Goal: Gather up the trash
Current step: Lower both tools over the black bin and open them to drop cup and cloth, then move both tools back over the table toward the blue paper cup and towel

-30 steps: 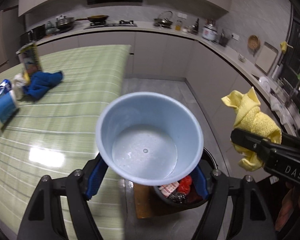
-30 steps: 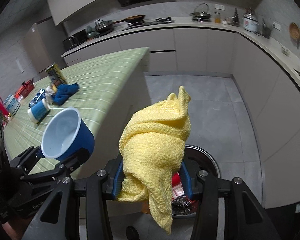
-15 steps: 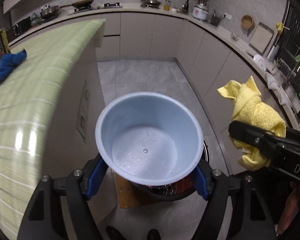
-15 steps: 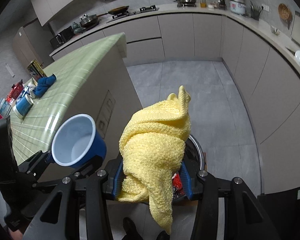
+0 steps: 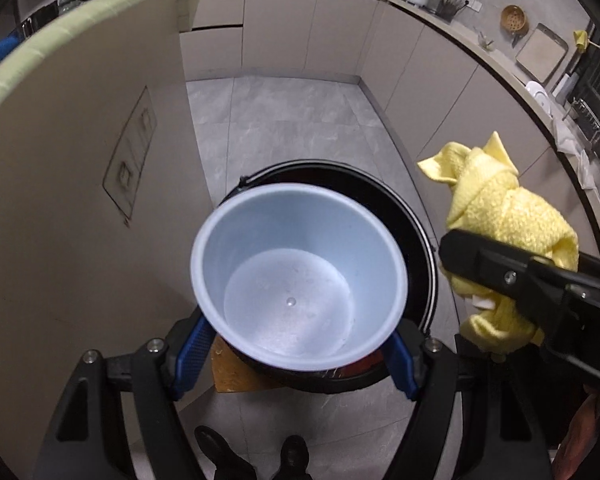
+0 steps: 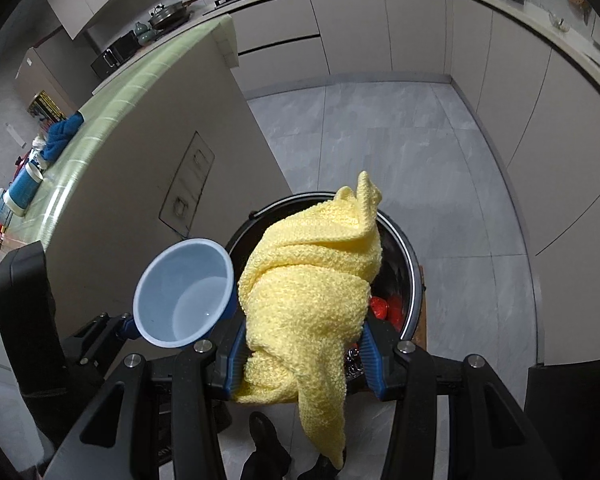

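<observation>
Above the black bin (image 5: 416, 220) on the kitchen floor, beside the island's end panel (image 5: 80, 200), we hold a blue cup (image 5: 296, 276) clamped in our left gripper (image 5: 296, 344) and a yellow cloth (image 6: 312, 280) pinched in our right gripper (image 6: 304, 364); red wrappers (image 6: 388, 306) lie inside the bin.

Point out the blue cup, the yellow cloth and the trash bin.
blue cup (image 5: 288, 300), left wrist view, inner bottom.
yellow cloth (image 6: 312, 280), right wrist view, bunched middle.
trash bin (image 5: 416, 232), left wrist view, dark inner wall near right rim.
</observation>
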Demonstrator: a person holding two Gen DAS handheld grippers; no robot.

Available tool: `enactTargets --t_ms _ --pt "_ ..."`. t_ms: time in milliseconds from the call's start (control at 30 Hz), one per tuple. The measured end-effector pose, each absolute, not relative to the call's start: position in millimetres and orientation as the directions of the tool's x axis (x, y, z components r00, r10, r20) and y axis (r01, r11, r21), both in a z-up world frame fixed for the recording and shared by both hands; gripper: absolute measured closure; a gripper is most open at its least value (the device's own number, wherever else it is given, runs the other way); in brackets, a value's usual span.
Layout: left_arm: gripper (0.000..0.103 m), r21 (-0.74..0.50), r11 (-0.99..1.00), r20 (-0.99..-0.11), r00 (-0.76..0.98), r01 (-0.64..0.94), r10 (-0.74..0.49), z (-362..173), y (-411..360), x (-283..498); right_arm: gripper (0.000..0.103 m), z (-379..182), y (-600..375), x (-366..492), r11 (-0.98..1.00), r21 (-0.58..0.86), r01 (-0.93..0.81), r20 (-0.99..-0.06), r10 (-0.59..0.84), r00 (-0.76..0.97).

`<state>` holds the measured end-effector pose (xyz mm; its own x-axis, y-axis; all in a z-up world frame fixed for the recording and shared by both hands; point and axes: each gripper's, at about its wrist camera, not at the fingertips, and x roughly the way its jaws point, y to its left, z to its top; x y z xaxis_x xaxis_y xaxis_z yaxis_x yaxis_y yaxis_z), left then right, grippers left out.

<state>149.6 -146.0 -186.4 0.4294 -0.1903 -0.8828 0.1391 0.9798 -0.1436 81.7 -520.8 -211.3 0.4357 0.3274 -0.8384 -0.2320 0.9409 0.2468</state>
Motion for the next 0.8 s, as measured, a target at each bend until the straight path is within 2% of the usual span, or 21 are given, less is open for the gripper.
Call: enactTargets --t_ms 133,167,200,233,467,800 --pt "0.025 -0.159 0.980 -0.885 0.424 0.117 -0.194 -198 -146 157 0.051 -222 -518 97 0.929 0.272 -0.251 -0.832 0.358 0.424" --pt "0.022 -0.168 0.980 -0.879 0.434 0.107 -0.198 -204 -148 159 0.040 -227 -519 108 0.920 0.303 -0.250 -0.829 0.384 0.407" --pt "0.008 -0.169 0.982 -0.887 0.423 0.081 -0.187 -213 -149 164 0.013 -233 -521 118 0.923 0.310 -0.229 -0.845 0.378 0.379" --pt "0.004 -0.161 0.985 -0.898 0.405 0.060 -0.172 -219 -147 166 0.006 -238 -525 128 0.934 0.296 -0.199 -0.865 0.351 0.358" --pt "0.004 -0.130 0.991 -0.900 0.415 0.029 -0.130 -209 -144 157 0.005 -225 -557 127 0.960 0.255 -0.112 -0.861 0.279 0.426" --pt "0.004 -0.081 0.995 -0.893 0.438 0.059 -0.099 -173 -142 150 0.005 -211 -560 106 0.972 0.208 -0.105 -0.865 0.233 0.444"
